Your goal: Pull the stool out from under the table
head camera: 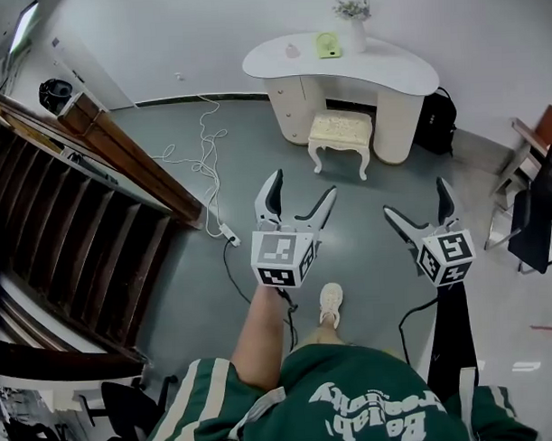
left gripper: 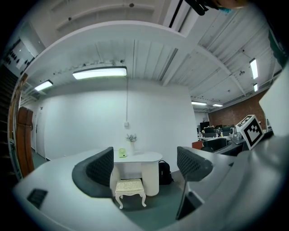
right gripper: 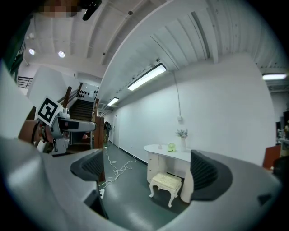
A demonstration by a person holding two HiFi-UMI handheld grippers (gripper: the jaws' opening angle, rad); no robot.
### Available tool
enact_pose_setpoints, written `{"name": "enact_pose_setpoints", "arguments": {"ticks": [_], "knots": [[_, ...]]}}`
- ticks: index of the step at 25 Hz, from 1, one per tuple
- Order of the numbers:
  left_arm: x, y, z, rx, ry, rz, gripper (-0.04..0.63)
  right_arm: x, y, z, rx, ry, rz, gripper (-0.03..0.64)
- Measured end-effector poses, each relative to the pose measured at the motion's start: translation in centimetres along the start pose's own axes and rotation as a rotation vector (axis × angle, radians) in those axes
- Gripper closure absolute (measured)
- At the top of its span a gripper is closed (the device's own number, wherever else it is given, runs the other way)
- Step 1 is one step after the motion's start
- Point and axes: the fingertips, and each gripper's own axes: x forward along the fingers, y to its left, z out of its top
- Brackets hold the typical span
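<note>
The grey floor (head camera: 366,221) spreads wide, with a dark wooden staircase (head camera: 68,222) at the left. Against the far wall stands the white kidney-shaped surface (head camera: 279,57). The cream stool (head camera: 340,131) sits in the gap between its 2 pedestals, front legs out on the floor. Both grippers hover well apart from it. The left gripper (head camera: 302,187) has its jaws wide and empty, and so does the right gripper (head camera: 415,199). A white cable (head camera: 206,163) trails across the floor. A vase (head camera: 353,31) and a small green object (head camera: 328,46) stand on the surface.
</note>
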Motion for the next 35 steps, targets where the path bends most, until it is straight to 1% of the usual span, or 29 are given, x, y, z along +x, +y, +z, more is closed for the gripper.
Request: {"name": "enact_pose_setpoints", "arguments": {"ticks": [9,17,21,24,28,35], "knots": [[7.4,5.5,0.5,0.015,-0.005,-0.026,0.152,8.7,-1.9,0.5,-0.012,0.027,-0.009,0.018],[14.1,11.0,1.1,0.039,-0.007,-0.047,0.152,15.9,-4.3,1.5,-0.032,0.034,-0.051,0.018],[17.2,12.8,0.6,0.03,0.002,-0.081,0.152,19.1,-5.0,1.2,-0.066,0.063,-0.075,0.018],[18.9,13.9,0.2,0.024,0.004,-0.098,0.155,21.0,-5.2,0.9,-0.06,0.071,-0.077,0.019],[20.5,15.3,-0.6,0.033,0.009,-0.1,0.183,23.2,-5.4,0.3,-0.065,0.085,-0.076,0.018],[22.1,17.4,-1.4,0.056,0.022,-0.082,0.199,25.7,-5.0,0.1,-0.106,0.105,-0.072,0.018]]}}
